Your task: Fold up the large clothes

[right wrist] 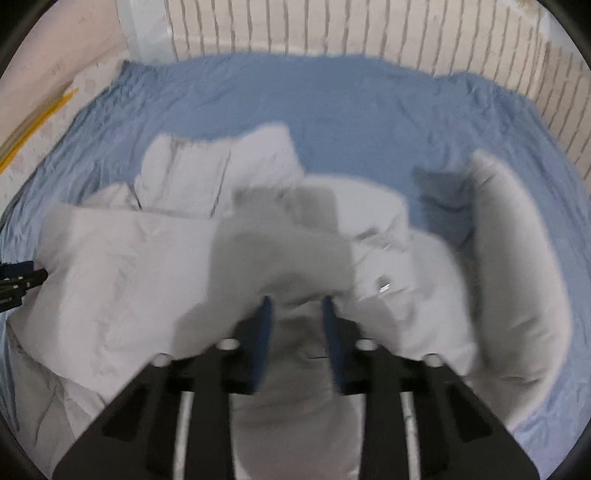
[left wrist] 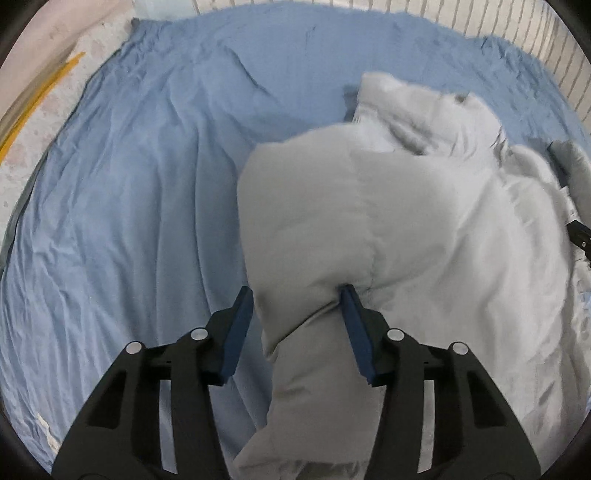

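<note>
Blue sheet (left wrist: 140,192) covers the whole bed, wrinkled in long creases, with bare stretches to the left and at the far side. Beyond its far edge stands a pale wall with vertical grey stripes (right wrist: 332,29); at the far left a speckled light floor (left wrist: 26,122) carries yellow lines (left wrist: 40,88).

The puffy light-grey jacket (left wrist: 443,229) lies heaped on the right half of the sheet, crumpled into soft padded lobes, 1 sleeve-like roll (right wrist: 517,280) curving away at its right side. A small metal fastener (right wrist: 385,287) glints on its surface.

The left gripper (left wrist: 299,295) has a thick padded fold between its 2 blue pads (left wrist: 356,332); the right pad presses into the fabric, the left one touches its edge, so the fold is pinched at a medium opening. The right gripper (right wrist: 297,302) stands narrower, a bunch of grey fabric squeezed between its fingers, though motion blur softens that view. The raised fold hides the jacket's middle there.
</note>
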